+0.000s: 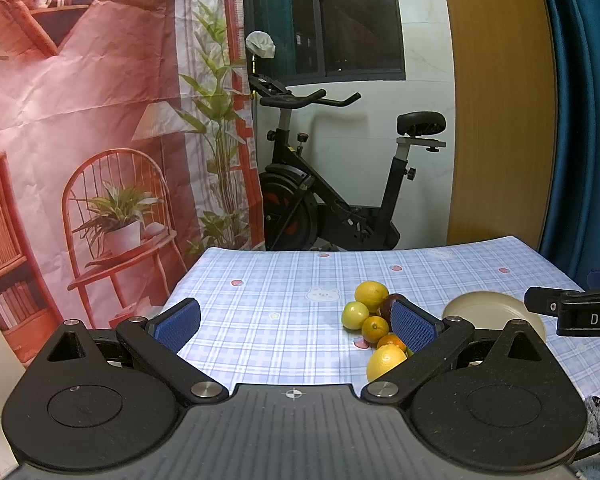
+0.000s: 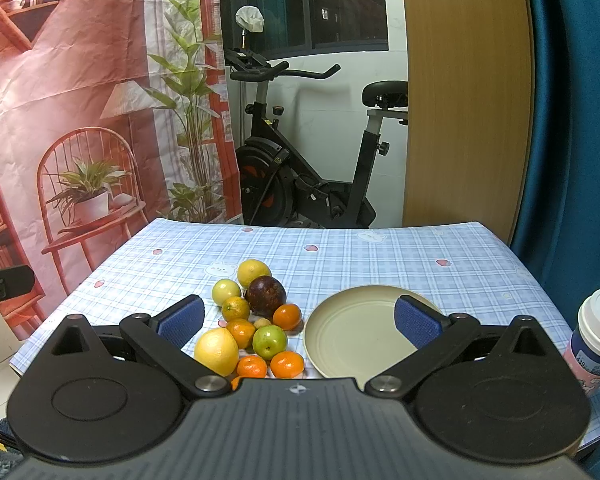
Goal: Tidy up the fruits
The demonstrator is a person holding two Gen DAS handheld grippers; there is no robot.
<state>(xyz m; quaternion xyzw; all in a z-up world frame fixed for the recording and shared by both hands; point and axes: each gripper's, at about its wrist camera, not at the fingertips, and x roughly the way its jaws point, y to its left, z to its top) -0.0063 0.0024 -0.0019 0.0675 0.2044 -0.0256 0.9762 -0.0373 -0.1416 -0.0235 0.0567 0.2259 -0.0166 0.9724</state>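
Left wrist view: left tongs [image 1: 296, 326] are hanging above the near-left part of the desk [image 1: 260, 320], spread wide, gripping nothing. The pads [image 1: 178, 323] are pointing level across the desk toward the far edge. The fruit pile [image 1: 374, 326] is lying right of centre, partly hidden behind the right-hand pad. The plate [image 1: 488, 312] is sitting just right of the pile, bare as far as I can see. The other tool's black body is poking in at the right edge.

Right wrist view: right tongs [image 2: 299, 322] are also spread wide and holding nothing, hovering over the near edge. The lemon [image 2: 217, 351], the green apple [image 2: 269, 341], several oranges [image 2: 287, 364] and a dark round fruit [image 2: 266, 295] are bunched together, touching, just left of the plate, with a gap to its rim. My read: the fruit is dumped loose and the plate is parked beside it as the drop spot, so nothing is sorted yet. This tool is framing both pile and plate, so it is better placed for the first pick. A lidded cup [image 2: 598, 332] is standing near the right edge, well apart from the fruit.
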